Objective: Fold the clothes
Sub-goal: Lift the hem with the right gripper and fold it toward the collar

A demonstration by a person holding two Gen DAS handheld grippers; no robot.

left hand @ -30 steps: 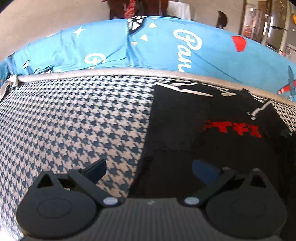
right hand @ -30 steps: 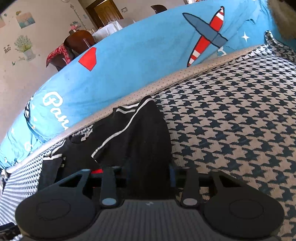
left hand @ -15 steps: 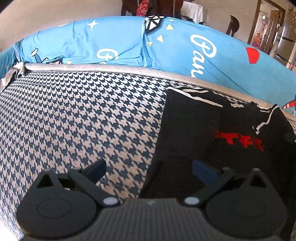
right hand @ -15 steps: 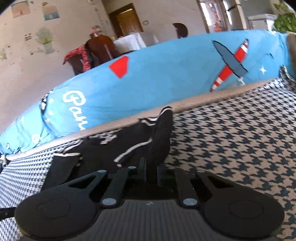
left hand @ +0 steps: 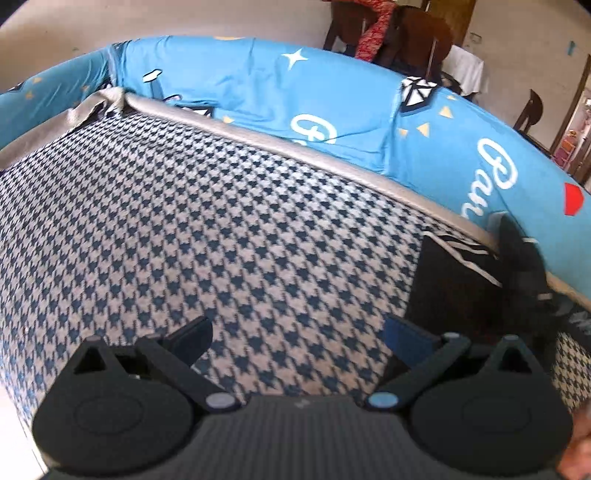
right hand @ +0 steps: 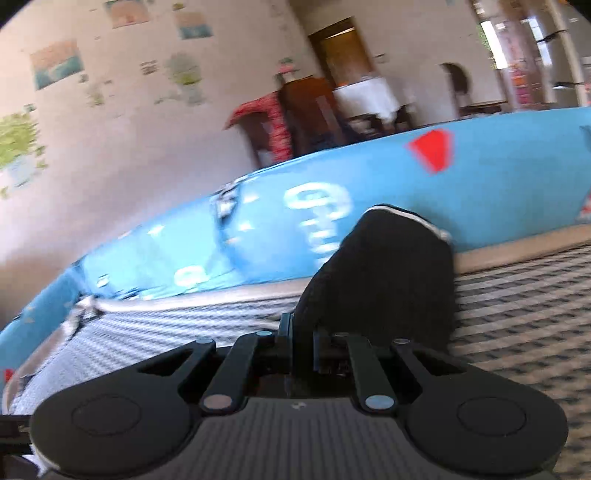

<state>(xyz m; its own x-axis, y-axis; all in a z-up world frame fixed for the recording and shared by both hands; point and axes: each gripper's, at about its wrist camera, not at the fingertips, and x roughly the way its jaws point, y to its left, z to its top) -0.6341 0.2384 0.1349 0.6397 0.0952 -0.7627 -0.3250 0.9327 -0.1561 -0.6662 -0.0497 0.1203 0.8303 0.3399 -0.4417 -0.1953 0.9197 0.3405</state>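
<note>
A black garment with white stripe trim lies at the right of the left wrist view, on a houndstooth-patterned cushion. My left gripper is open above bare houndstooth fabric, its right finger beside the garment's left edge. In the right wrist view my right gripper is shut on a fold of the black garment, which stands up lifted above the cushion. That view is motion-blurred.
A blue printed sofa back curves behind the cushion, edged by a grey border strip. Beyond stand dark wooden chairs and a wall with pictures. A person's hand shows at the lower right corner.
The right gripper closed on the garment and lifted it, swinging left. The left gripper has swung left, so the garment now sits at the right edge of its view.
</note>
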